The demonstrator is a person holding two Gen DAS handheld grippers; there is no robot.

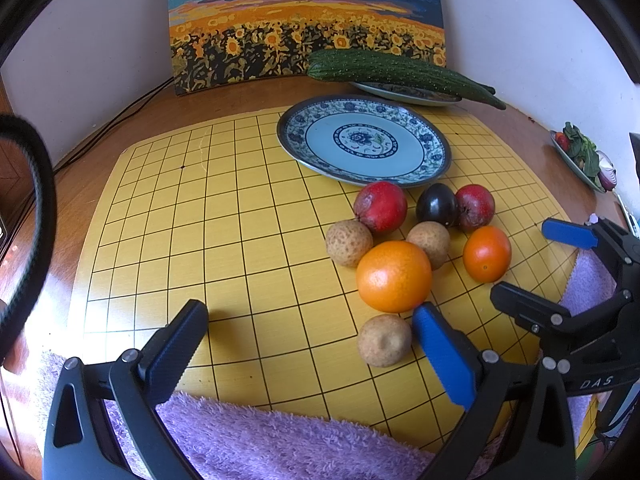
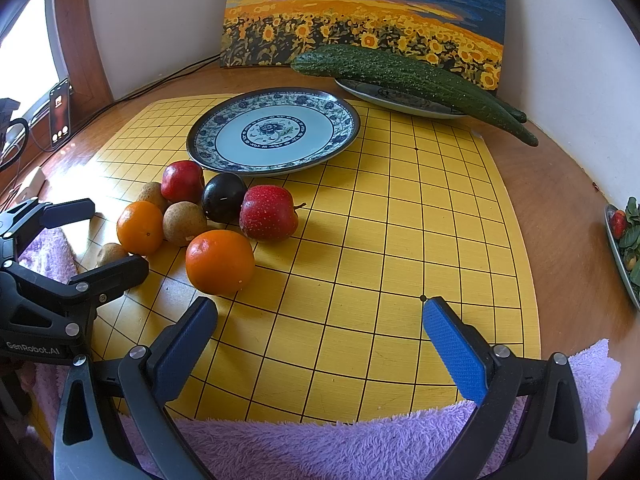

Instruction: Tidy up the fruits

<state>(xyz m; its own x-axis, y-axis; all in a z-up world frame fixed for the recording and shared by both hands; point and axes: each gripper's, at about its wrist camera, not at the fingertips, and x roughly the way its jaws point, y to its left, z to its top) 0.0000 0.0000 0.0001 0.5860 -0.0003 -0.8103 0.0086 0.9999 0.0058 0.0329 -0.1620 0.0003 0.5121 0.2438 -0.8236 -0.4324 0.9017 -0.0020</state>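
Both hand-held grippers, left and right, hang spread wide and empty. Fruit pile sits just ahead; I'd grab the nearest brown fruit first, then head for the plate.

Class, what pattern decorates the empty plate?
Blue floral on white and pale blue; the plate shows best in the right wrist view.

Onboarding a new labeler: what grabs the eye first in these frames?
The cluster of fruit on the yellow grid board: oranges, red fruits, a dark plum and brown longan-like ones, left of centre in the right wrist view. Just behind it sits an empty blue-and-white plate. Farther back, long cucumbers lie on a second plate before a sunflower painting.
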